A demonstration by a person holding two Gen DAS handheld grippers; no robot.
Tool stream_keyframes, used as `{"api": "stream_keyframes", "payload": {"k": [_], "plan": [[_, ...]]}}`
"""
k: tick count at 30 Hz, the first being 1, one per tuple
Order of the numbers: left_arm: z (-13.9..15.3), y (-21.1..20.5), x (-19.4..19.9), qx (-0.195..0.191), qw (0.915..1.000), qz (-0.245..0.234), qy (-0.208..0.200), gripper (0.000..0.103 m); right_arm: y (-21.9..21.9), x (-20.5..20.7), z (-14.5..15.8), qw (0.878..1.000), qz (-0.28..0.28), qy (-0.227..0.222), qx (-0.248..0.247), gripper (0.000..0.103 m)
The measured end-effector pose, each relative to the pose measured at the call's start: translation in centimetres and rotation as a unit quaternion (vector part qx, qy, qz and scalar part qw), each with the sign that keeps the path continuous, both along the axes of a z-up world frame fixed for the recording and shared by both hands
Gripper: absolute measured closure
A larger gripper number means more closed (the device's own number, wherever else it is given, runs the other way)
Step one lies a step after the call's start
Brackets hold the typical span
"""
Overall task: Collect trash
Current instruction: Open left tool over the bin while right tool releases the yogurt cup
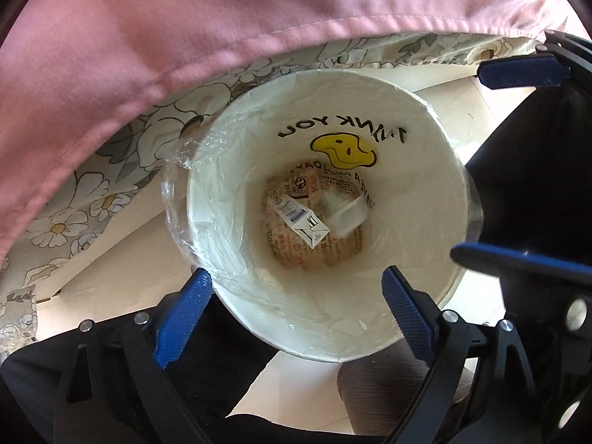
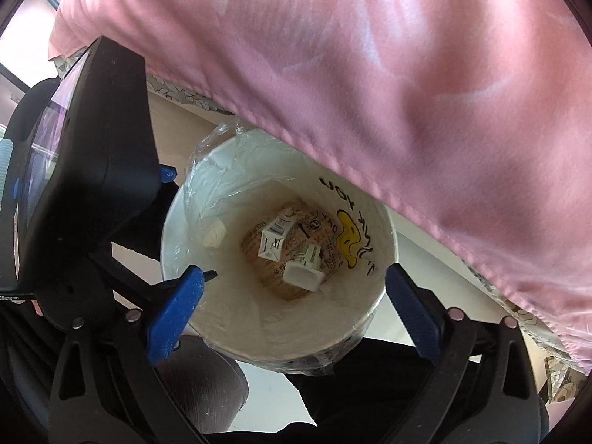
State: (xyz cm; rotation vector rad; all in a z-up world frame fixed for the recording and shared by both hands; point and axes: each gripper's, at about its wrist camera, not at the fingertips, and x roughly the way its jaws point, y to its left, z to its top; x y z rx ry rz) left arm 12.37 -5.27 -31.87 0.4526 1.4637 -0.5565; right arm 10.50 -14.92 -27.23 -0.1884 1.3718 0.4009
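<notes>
A white bin lined with a clear bag stands on the floor, and a yellow smiley is printed inside it. At its bottom lie a small white carton, a white plastic piece and printed paper. A white crumpled scrap rests against the inner wall. My left gripper hangs open over the bin's mouth with nothing between its fingers. My right gripper is open and empty above the same bin. Its blue fingers show at the right of the left wrist view.
A pink sheet overhangs the bin's far side, with floral fabric beneath it. The floor is cream. A grey slipper and dark trouser legs sit close to the bin's near side.
</notes>
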Motion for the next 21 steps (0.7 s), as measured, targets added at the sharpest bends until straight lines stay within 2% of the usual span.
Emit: {"api": "stream_keyframes", "payload": {"k": [11,21], "plan": [[0.9,0.3,-0.6,0.004,0.9998,0.003,-0.019,0.008,-2.1,-0.9,0.2,1.0,-0.017,-0.008,-0.005,0.007],[3.0,0.8,-1.3,0.0,0.999,0.008,-0.044,0.008,-2.4,-1.4,2.6,0.999,-0.021,-0.027,-0.006,0.007]]}}
